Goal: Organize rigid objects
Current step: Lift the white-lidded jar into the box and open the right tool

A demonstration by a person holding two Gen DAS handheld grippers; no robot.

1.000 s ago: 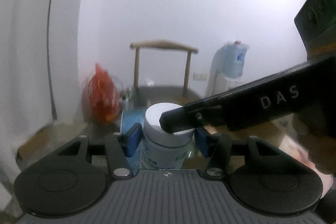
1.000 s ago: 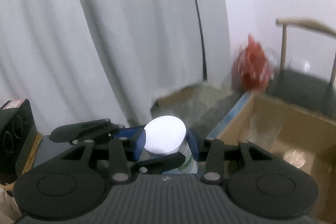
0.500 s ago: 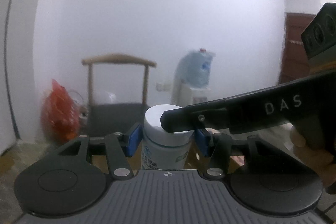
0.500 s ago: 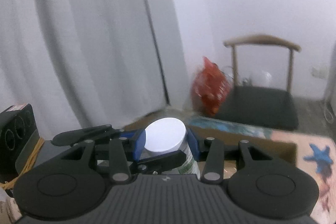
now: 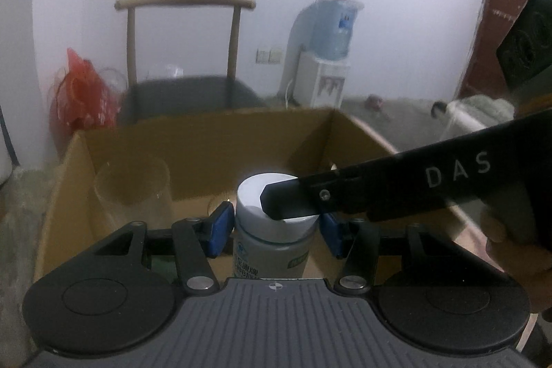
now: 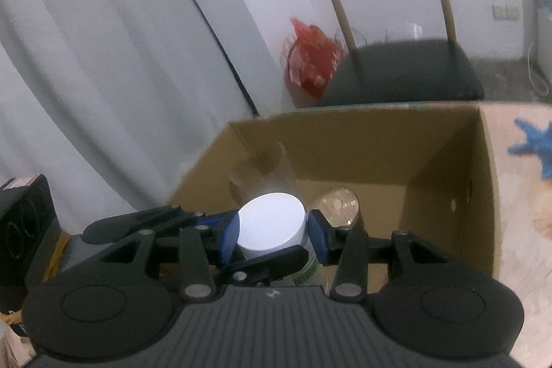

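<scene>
Your left claw (image 5: 276, 226) grips the white-capped bottle (image 5: 272, 230) by its body, blue pads tight on both sides, while your right claw (image 6: 272, 235) pinches the cap of the same bottle, one finger (image 5: 296, 200) lying across the lid. The bottle hangs just ahead of both claws, above the open cardboard box (image 5: 214, 140). Past the left claw's left pad stands a clear glass (image 5: 132, 192); just beyond the right claw sits a second, round-topped jar (image 6: 336, 202). If you lower without shifting, the bottle could knock that glass over, and with two grips pulling differently the cap could twist. The box floor under the bottle is hidden by the claws, and the bottle's label is only partly readable.
</scene>
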